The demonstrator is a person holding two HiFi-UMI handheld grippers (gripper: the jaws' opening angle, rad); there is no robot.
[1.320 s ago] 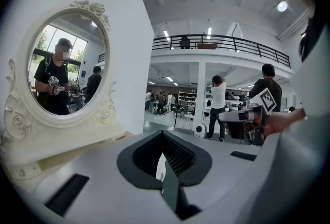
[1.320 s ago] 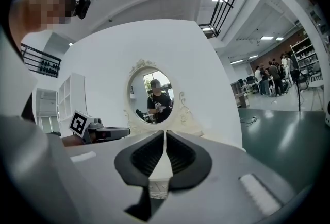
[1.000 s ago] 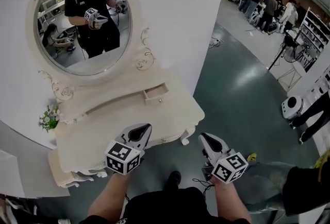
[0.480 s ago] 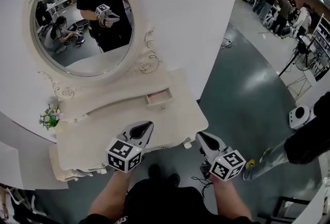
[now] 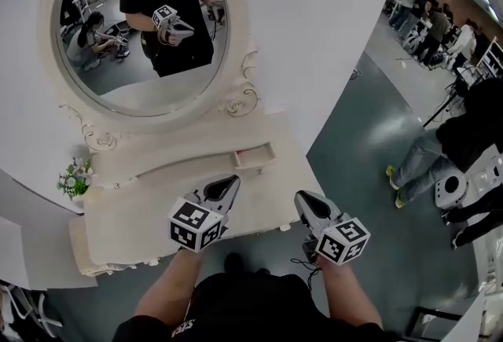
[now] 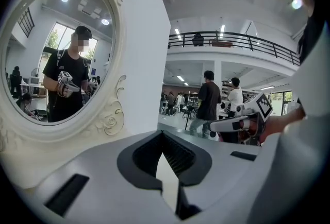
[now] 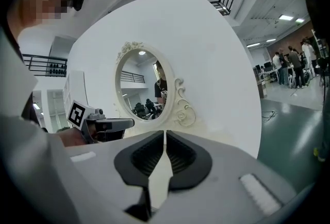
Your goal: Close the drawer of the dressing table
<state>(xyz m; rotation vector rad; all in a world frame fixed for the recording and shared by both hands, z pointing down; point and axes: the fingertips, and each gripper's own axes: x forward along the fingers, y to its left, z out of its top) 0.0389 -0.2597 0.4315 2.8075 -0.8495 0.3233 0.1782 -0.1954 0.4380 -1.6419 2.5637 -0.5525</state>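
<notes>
One white bench [image 5: 141,215] stands against the wall, with one oval mirror [image 5: 137,26] at 11 o'clock in the head view. One small drawer [image 5: 255,157] sits in the raised back tier just right of centre. It is pulled out, its inside showing and its knob facing the person. One bunch of flowers [image 5: 73,178] stands at the bench's 9 o'clock end.

Two grippers are in view at 6 o'clock, each bearing one marker cube. The left gripper [image 5: 233,178] points toward 1 o'clock, its tip just below the drawer in the head view. Its jaws are together with nothing between them. The right gripper [image 5: 299,196] lies at the left one's 3 o'clock, off the bench's right end and pointing toward 11 o'clock. Its jaws are all but together, with only a thin slit and nothing in it. Neither gripper touches the drawer.

One bystander [image 5: 440,145] in jeans stands at 3 o'clock on the floor [image 5: 369,136].
</notes>
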